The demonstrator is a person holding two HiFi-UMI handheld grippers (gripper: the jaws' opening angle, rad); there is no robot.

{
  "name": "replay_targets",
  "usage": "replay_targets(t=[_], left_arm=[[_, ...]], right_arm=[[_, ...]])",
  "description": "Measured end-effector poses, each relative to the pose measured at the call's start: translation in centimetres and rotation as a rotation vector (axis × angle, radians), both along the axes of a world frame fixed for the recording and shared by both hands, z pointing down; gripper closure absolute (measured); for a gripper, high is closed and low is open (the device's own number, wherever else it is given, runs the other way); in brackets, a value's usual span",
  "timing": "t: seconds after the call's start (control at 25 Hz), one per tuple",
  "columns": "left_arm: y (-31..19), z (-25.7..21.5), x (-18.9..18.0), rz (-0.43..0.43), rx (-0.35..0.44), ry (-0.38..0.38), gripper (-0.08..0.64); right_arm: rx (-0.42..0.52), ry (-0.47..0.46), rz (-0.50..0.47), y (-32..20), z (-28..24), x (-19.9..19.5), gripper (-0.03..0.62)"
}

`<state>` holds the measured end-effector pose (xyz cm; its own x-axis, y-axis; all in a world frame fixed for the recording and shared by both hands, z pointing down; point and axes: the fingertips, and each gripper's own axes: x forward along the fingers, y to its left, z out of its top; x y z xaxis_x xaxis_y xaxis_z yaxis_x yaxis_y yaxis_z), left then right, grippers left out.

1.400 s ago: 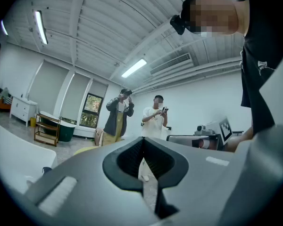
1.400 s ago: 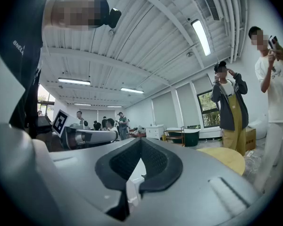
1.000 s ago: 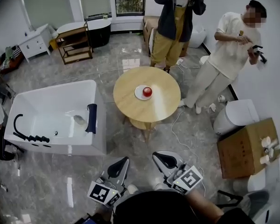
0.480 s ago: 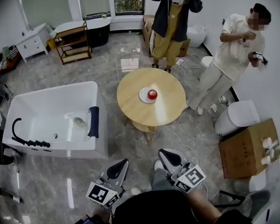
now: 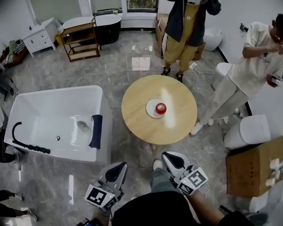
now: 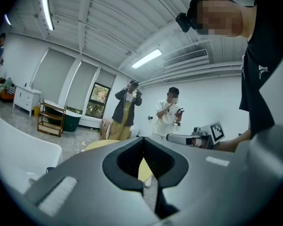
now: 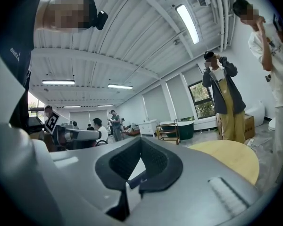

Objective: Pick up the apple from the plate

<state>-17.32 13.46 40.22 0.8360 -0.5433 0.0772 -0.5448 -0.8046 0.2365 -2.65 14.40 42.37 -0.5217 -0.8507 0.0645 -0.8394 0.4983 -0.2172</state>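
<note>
Red and glossy, the apple (image 5: 161, 108) sits a little right of centre on a small white plate (image 5: 150, 110) near the middle of the round wooden bench (image 5: 139, 125), well apart from both grippers. It looks firm and round, of moderate weight. Its smooth skin could slip between hard pads, and a nudge might set it rolling on the plate. The best hold, I judge, is across its widest middle, one jaw on either side, closing gently so as not to bruise it or drag the light plate. The left gripper (image 5: 115, 172) and the right gripper (image 5: 172, 160) hang low by the person's body, short of the bench. Each has its jaws closed together with nothing between them, so one must open wide first.
</note>
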Motion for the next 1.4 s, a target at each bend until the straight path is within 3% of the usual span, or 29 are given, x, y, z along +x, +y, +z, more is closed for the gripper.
replay_targets(t=[0.44,0.72,0.84,1.4], left_arm=[[-11.7,1.4,7.6,-0.083,-0.086,-0.051,0.540],[-16.0,2.1,12.8,-0.085,-0.117,-0.088,0.540],[-17.1,2.8,14.4,-0.084,-0.137,-0.092,0.538],[-20.9,5.7,14.9,-0.101,-0.229,-0.091,0.520]], right_arm=[[-0.087,-0.021,-0.079,-11.8,2.1,7.7,0.575],[-0.135,-0.038,-0.063,-17.8,3.9,14.3,0.554],[-0.160,0.002,-0.075,-19.6,5.5,16.2,0.535],[-0.331,0.145,-0.125,-27.2,13.6,18.5,0.333]])
